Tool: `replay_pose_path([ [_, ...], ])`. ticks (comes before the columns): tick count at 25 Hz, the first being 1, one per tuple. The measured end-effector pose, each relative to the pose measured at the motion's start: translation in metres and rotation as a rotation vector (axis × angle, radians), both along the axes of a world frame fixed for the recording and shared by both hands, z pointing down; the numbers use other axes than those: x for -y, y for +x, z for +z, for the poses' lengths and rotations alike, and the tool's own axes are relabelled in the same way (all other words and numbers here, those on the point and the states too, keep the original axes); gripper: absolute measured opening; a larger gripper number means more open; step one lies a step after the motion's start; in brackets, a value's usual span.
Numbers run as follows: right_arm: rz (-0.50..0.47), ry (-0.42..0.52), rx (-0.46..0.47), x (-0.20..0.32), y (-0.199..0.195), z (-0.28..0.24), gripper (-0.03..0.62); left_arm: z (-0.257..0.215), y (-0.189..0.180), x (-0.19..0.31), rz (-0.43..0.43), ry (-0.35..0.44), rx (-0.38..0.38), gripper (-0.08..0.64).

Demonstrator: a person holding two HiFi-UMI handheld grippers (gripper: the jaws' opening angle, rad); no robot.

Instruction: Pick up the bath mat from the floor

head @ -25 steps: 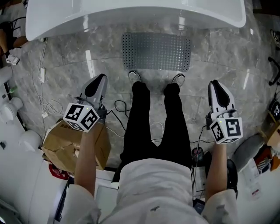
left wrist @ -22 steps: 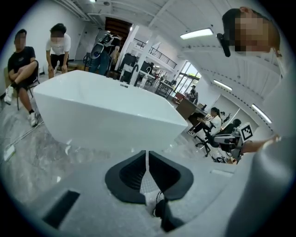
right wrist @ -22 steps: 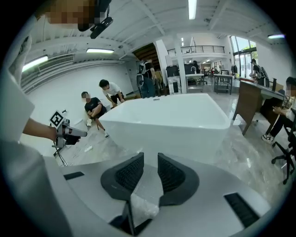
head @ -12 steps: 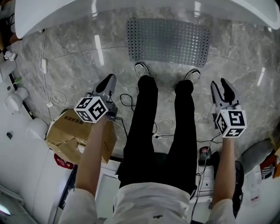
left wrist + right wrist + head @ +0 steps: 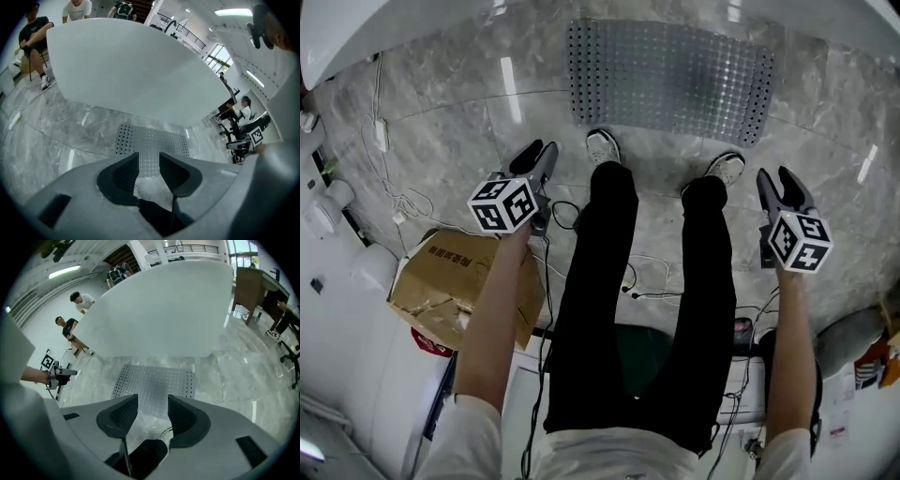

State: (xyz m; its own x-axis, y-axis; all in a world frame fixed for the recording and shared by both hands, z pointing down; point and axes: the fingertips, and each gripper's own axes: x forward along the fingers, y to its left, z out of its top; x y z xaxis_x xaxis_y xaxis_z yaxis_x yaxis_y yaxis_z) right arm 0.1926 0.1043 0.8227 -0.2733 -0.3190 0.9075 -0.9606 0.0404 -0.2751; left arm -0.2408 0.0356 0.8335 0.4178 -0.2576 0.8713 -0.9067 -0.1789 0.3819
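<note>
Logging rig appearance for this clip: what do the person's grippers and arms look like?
The left gripper and right gripper are light grey shells with dark textured pads; each carries a white cube with black square markers. Short white sleeves. Both pairs of jaws have just been opening, nothing between them.

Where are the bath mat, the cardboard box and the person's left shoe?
bath mat (image 5: 670, 82): head view, middle of its perforated surface.
cardboard box (image 5: 436, 281): head view, its crumpled top.
left shoe (image 5: 602, 148): head view, its toe end.
</note>
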Motion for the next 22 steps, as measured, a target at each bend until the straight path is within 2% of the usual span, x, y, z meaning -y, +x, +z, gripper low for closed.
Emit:
replay_pose_path([
  [4,-0.038,-0.069,-0.040,-0.009,0.002,0.058,0.166,0.060,-0.006,-0.003,0.035,-0.050,0.041,0.144],
  [8,-0.026,-0.137,-0.027,-0.015,0.007,0.113,0.176,0.109,-0.003,-0.010,0.037,-0.106,0.033,0.193],
  [10,-0.044,-0.154,-0.057,-0.016,0.014,0.139,0.176,0.132,0.002,-0.014,0.054,-0.123,0.032,0.210],
  [18,0.012,-0.185,-0.177,-0.014,0.057,0.219,0.183,0.213,-0.010,-0.004,0.070,-0.131,0.102,0.252],
  [22,-0.008,-0.190,-0.216,-0.011,0.067,0.247,0.195,0.242,-0.015,0.015,0.105,-0.135,0.164,0.268],
])
